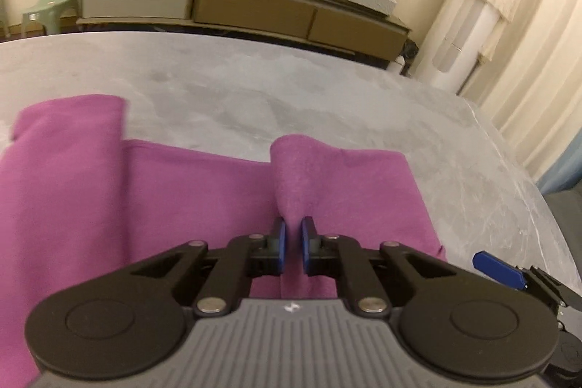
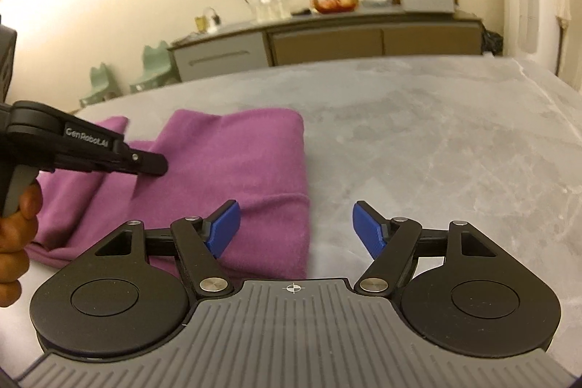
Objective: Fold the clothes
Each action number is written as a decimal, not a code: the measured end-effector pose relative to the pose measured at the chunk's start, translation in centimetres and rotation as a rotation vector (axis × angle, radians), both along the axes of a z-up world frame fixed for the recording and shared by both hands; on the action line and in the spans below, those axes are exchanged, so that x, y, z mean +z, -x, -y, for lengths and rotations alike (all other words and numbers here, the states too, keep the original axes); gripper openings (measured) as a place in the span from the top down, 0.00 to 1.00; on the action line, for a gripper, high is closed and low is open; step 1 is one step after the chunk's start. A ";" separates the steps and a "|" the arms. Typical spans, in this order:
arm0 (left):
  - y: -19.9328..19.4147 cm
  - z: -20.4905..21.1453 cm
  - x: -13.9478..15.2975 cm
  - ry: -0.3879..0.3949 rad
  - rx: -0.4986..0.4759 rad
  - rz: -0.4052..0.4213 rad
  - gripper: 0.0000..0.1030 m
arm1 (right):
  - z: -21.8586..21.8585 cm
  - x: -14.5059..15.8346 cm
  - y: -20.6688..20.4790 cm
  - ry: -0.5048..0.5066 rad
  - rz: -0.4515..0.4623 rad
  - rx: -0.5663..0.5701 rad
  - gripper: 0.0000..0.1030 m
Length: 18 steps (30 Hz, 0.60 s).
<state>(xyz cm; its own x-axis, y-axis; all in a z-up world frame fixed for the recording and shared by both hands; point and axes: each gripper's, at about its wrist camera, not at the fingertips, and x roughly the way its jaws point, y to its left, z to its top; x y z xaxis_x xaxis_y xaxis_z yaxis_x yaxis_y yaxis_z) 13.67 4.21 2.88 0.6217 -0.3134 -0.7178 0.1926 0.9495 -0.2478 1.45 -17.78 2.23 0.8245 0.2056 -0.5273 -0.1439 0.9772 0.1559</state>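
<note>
Left gripper [image 1: 294, 235] pinches a soft ridge of purple cloth [image 1: 182, 191] — fleecy, folded.

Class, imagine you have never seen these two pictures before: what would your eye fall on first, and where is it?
The purple garment stands out, spread on the grey table. The left hand-held gripper pinches a raised ridge of it between blue pads, in the middle foreground. The right hand-held gripper is open, its left pad over the garment's right edge and its right pad over bare table.
</note>
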 end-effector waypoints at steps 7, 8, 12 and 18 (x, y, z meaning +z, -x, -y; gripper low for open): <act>-1.0 -0.7 -1.6 -0.077 0.017 -0.056 0.85 | -3.3 -1.7 -0.4 0.113 -0.052 0.099 0.38; -1.1 -0.8 -1.6 -0.087 0.022 -0.052 0.78 | -3.4 -1.6 -0.3 0.118 -0.052 0.099 0.38; 0.3 -2.1 -0.2 -0.098 0.097 0.013 0.68 | -3.0 -0.4 0.3 0.094 -0.021 0.081 0.34; 1.5 -1.1 -0.2 -0.034 -0.030 0.047 0.68 | -3.4 -0.5 -0.2 0.104 0.011 0.045 0.45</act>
<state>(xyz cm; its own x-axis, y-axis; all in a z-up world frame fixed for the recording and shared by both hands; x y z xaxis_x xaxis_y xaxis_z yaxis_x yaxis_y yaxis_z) 12.17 5.32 2.67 0.6461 -0.3085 -0.6982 0.2316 0.9508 -0.2058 1.65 -14.38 1.68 0.8214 0.1868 -0.5389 -0.1889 0.9806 0.0521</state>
